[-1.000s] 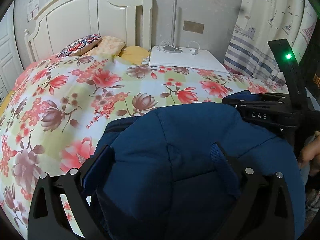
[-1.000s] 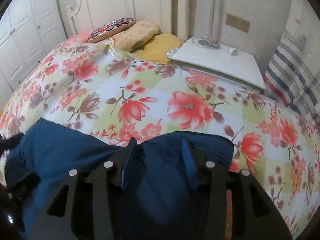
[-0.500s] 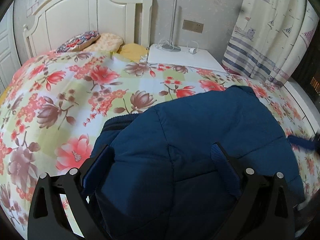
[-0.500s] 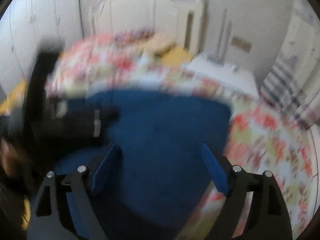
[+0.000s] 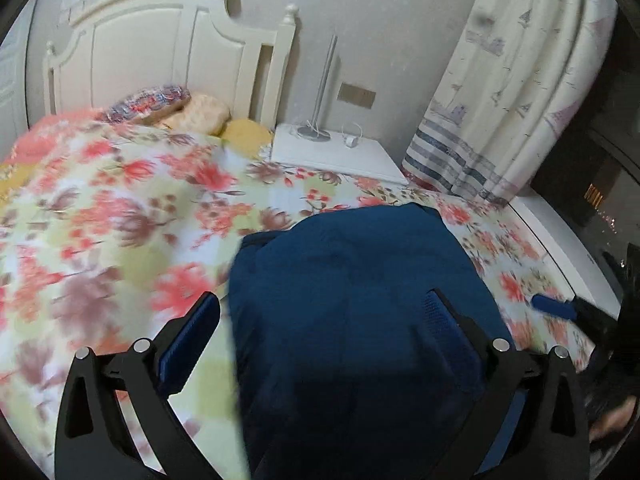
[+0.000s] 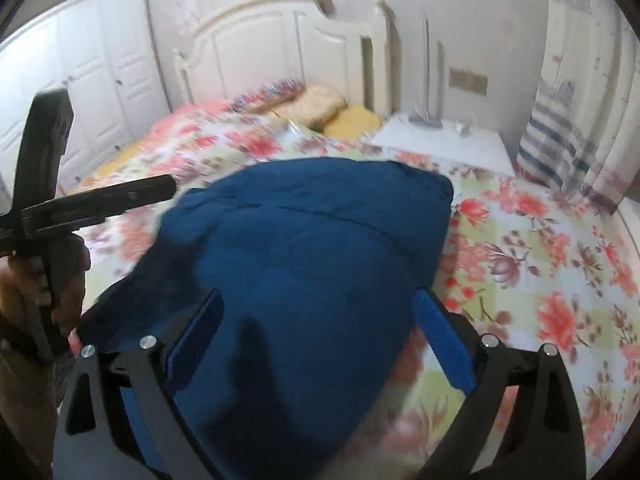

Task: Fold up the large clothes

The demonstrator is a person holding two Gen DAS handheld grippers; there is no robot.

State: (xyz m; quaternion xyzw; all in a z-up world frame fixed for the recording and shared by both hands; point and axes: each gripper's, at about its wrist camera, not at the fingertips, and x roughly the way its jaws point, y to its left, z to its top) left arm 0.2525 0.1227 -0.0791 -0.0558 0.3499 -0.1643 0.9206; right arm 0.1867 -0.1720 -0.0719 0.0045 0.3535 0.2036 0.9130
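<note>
A dark blue padded jacket (image 5: 360,300) lies folded into a compact bundle on the floral bedspread (image 5: 120,220); it also shows in the right wrist view (image 6: 312,248). My left gripper (image 5: 320,320) is open and empty, raised above the jacket's near part. My right gripper (image 6: 320,320) is open and empty, also above the jacket. The right gripper's blue tip (image 5: 554,305) shows at the right edge of the left wrist view. The left gripper's body (image 6: 92,200) shows at the left of the right wrist view. Both views are motion-blurred.
A white headboard (image 5: 160,60) and pillows (image 5: 172,104) are at the far end of the bed. A white nightstand (image 5: 336,152) with a lamp stands beside it, a curtain (image 5: 500,100) to its right. White wardrobe doors (image 6: 100,80) are at the left.
Both grippers have let go of the jacket, opened wide and pulled back and up. The jacket now rests folded on the bed, further from both cameras.
</note>
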